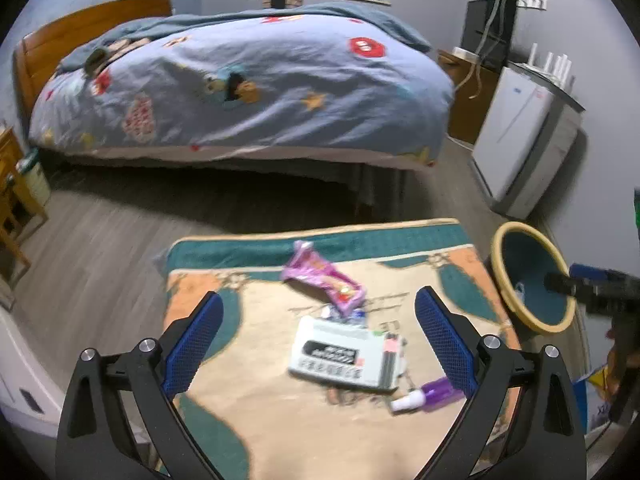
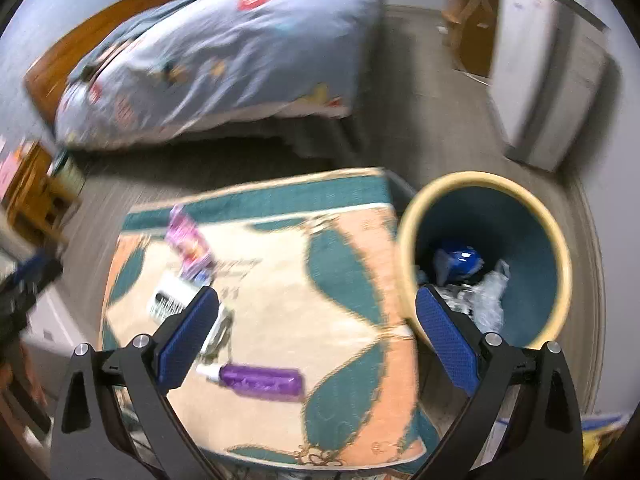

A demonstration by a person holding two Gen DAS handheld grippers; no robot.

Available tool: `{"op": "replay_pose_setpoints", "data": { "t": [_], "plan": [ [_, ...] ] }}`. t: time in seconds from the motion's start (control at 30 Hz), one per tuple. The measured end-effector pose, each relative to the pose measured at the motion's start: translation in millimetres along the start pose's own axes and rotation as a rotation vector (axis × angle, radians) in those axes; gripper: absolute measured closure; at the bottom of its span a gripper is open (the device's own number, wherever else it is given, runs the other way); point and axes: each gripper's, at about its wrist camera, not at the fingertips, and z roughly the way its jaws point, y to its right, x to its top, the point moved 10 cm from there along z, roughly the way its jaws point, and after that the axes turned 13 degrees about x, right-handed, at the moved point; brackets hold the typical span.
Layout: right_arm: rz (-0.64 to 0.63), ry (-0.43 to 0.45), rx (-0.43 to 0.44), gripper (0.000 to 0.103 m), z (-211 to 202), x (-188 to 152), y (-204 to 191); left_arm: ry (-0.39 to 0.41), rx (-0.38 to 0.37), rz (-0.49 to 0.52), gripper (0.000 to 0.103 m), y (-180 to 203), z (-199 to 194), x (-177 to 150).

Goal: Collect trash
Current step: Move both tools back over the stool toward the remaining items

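Wrapper [image 1: 324,280], pink and crumpled, lies on the mat [image 1: 280,420] beyond the white box [image 1: 344,354] and purple bottle [image 1: 430,394]; judged light, limp and crackly, best pinched at a raised fold. Left gripper [image 1: 318,344] and right gripper [image 2: 316,336] both hang spread and empty above the mat. Only the right wrist view shows inside the bin [image 2: 560,240], where trash already lies

I see a teal, peach and cream patterned cloth [image 1: 280,412], a pink-purple wrapper [image 1: 320,276], a white box [image 1: 344,354] with black print, a purple bottle [image 2: 260,382] with white cap, a teal bin [image 2: 520,216] rimmed in cream, and blue-padded tongs [image 1: 318,344].
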Motion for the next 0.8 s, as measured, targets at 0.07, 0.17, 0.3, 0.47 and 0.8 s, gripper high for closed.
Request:
{"op": "replay_pose_setpoints", "data": {
  "t": [0.07, 0.17, 0.3, 0.47, 0.8],
  "plan": [
    [-0.08, -0.034, 0.007, 0.006, 13, -9, -16, 0.0, 0.014, -0.007, 0.007, -12, 2, -1],
    [-0.213, -0.123, 0.02, 0.006, 39, -30, -35, -0.008, 0.014, -0.033, 0.007, -22, 4, -2],
    [-0.256, -0.236, 0.081, 0.006, 70, -62, -46, -0.022, -0.014, -0.056, 0.007, -22, 5, -4],
    [-0.362, -0.354, 0.094, 0.006, 94, -96, -53, -0.024, -0.001, -0.006, 0.007, -14, 8, -6],
    [-0.571, -0.502, 0.015, 0.012, 123, -141, -51, -0.059, 0.001, -0.007, 0.007, -3, 22, -10]
  ]
}}
